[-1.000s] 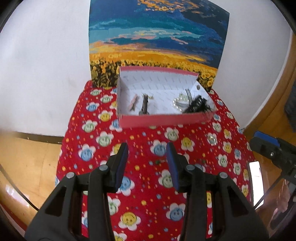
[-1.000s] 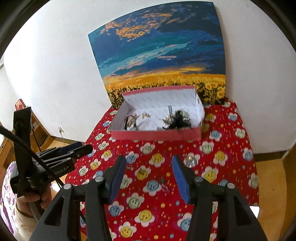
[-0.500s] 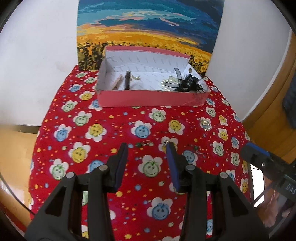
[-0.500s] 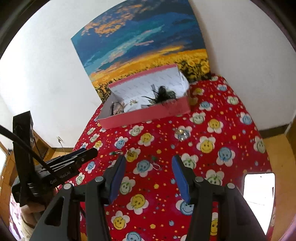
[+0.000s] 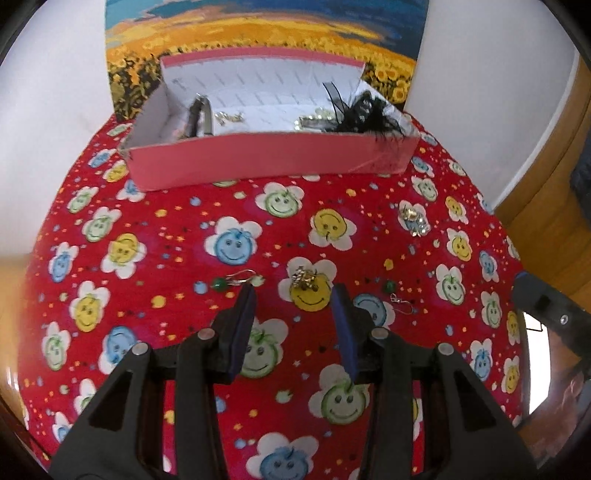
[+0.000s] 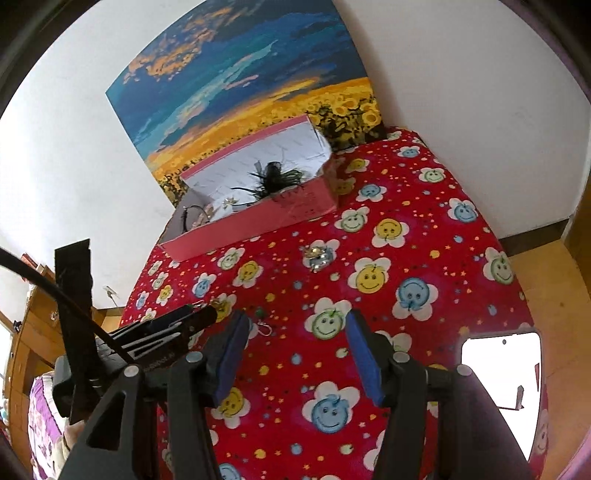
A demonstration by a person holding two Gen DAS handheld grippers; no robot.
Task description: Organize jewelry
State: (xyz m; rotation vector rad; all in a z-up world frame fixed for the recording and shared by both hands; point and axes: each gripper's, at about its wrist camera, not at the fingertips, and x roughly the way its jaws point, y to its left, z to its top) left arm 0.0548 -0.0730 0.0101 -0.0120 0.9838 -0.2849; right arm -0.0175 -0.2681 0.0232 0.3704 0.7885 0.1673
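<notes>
Both grippers have come down toward the red smiley-flower cloth (image 5: 177, 236) covering the surface since a second ago, so the loose jewelry now sits close in front of them and the pink box (image 5: 273, 157) has slid toward the top of both wrist views. The right view has also rolled, leaving the box tilted there.

The left gripper (image 5: 293, 295) hangs over the near middle of the surface, jaws narrowly apart with nothing between them. Just beyond its tips lies a small gold cluster (image 5: 304, 277) on a yellow face. To the left of that is a green-bead earring (image 5: 236, 278), its long axis running across the surface, bead toward the left edge and wire hook toward the cluster. A second green-bead earring (image 5: 397, 293) lies right of the jaws, bead farther back, hook nearer.

The right gripper (image 6: 295, 325) has just been opening its jaws; they stand moderately wide and empty above the cloth. The second earring (image 6: 263, 322) lies beside its left pad (image 6: 231, 350).

A rhinestone brooch (image 5: 413, 219) rests toward the right edge, between the box and the earrings.

The box stands at the far edge against a sunflower painting (image 5: 258, 33), long side across. Inside, a dark hair clip (image 5: 197, 118) and a small gold piece (image 5: 229, 117) lie at the left end; a sparkly piece (image 5: 314, 122) and a black feathered ornament (image 5: 364, 114) lie at the right end.
</notes>
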